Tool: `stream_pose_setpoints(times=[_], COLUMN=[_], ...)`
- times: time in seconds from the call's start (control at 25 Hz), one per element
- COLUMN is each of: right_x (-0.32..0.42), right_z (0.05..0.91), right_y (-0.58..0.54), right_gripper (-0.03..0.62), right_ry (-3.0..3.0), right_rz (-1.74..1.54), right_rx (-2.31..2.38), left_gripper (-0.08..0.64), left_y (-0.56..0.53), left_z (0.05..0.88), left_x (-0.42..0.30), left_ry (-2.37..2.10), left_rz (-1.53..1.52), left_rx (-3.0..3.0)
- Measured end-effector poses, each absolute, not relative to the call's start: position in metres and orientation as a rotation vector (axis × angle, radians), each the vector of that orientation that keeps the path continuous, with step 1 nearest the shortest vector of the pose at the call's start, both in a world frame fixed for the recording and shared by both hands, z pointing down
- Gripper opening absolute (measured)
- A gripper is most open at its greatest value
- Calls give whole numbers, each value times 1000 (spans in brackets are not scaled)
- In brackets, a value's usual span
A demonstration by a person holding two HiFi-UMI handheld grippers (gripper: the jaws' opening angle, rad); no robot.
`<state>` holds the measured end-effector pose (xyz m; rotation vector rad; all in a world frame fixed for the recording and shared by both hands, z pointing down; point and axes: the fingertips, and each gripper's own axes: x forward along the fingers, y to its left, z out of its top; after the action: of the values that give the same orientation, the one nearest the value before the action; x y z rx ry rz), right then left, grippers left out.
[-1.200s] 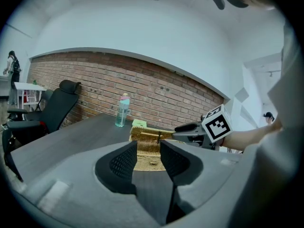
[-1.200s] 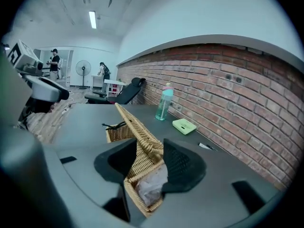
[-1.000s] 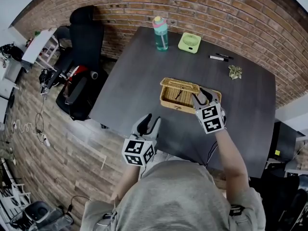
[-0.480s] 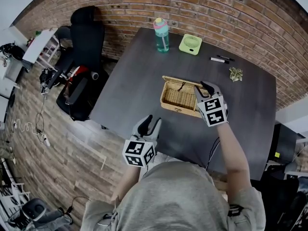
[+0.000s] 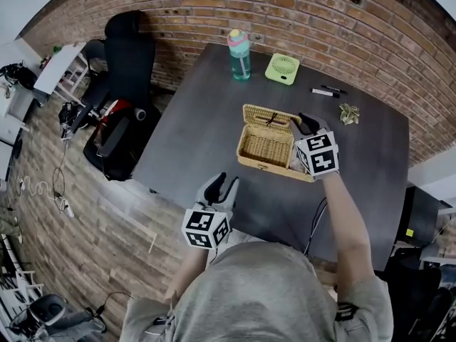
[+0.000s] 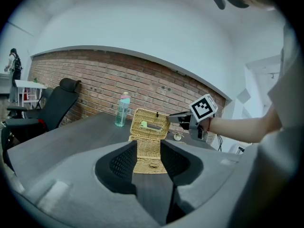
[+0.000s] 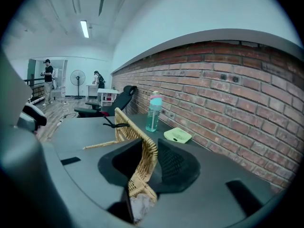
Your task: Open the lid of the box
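Note:
A woven wicker box (image 5: pixel 265 148) sits mid-table with its inside showing. Its lid (image 5: pixel 269 117) stands raised at the far side. My right gripper (image 5: pixel 299 123) is at the lid's right end; its jaws have just been closing, and they are shut on the lid's edge (image 7: pixel 124 127), which runs between the pads of the right gripper (image 7: pixel 149 160). My left gripper (image 5: pixel 225 182) hovers open over the near table edge, apart from the box. From the left gripper view the box (image 6: pixel 148 165) shows through the left gripper's (image 6: pixel 148 148) gap, with the lid (image 6: pixel 150 123) upright above.
On the far side of the dark table (image 5: pixel 192 127) stand a teal bottle (image 5: pixel 239 52) and a green fan (image 5: pixel 282 68). Markers (image 5: pixel 326 90) and a folded paper piece (image 5: pixel 348 110) lie at the right. A black office chair (image 5: pixel 128 55) stands left of the table.
The right gripper has moved away from me and up, swinging the lid from nearly flat on the box to upright. The left gripper has stayed where it was.

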<state>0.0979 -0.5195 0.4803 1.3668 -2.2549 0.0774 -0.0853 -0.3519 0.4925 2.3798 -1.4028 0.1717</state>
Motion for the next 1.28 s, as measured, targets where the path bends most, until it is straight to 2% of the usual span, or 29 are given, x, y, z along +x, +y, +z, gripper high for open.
stream_pose_setpoints(times=[1.28], right_x=[127], right_z=[524], right_y=[-609], right_gripper=[104], right_ry=[-2259], right_rz=[368], right_rx=[1480], left_gripper=[150], left_y=[-384], left_z=[503], left_x=[-71], left_ry=[-1378], left_rz=[215], left_rx=[2366])
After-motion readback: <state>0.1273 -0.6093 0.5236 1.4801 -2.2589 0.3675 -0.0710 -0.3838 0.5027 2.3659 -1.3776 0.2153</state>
